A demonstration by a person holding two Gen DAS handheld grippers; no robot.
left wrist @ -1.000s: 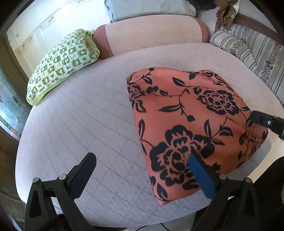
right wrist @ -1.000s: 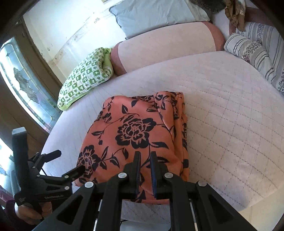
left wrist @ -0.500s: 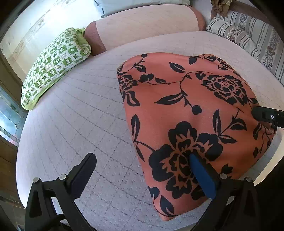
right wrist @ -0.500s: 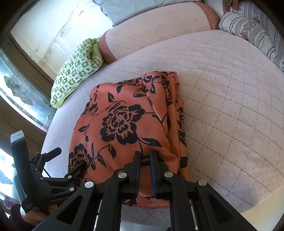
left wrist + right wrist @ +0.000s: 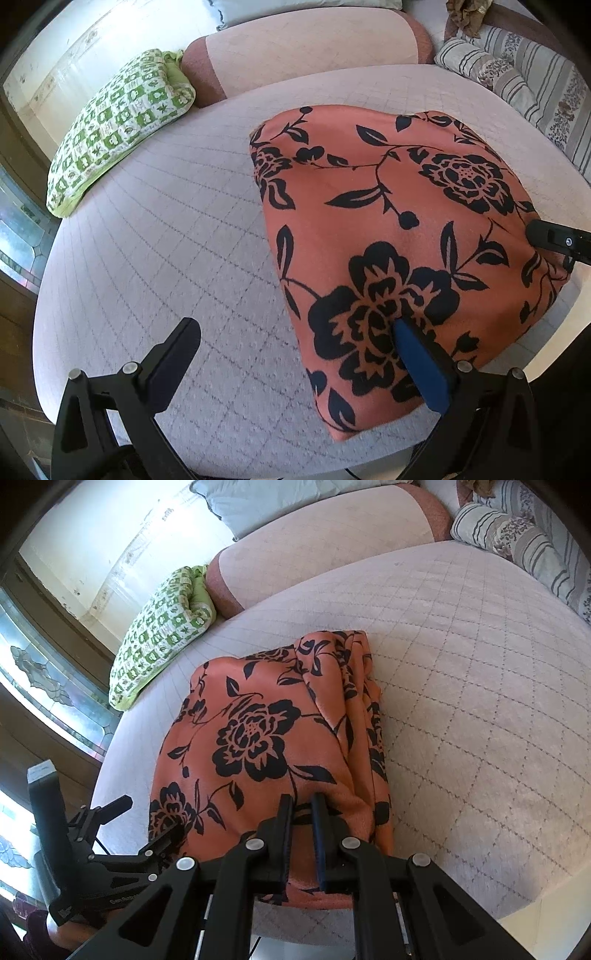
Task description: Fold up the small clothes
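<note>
The orange floral cloth [image 5: 266, 746] lies folded on the quilted bed [image 5: 480, 701]; the right gripper [image 5: 303, 805] has its 2 fingers clamped on the cloth's near edge; the left gripper [image 5: 295, 343] has its fingers wide apart, 1 blue pad [image 5: 421, 362] over the cloth's near corner, the other over bare quilt.

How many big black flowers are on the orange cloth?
3 on the orange cloth: by the left gripper, its far right, its far left corner. Folds may hide more.
</note>
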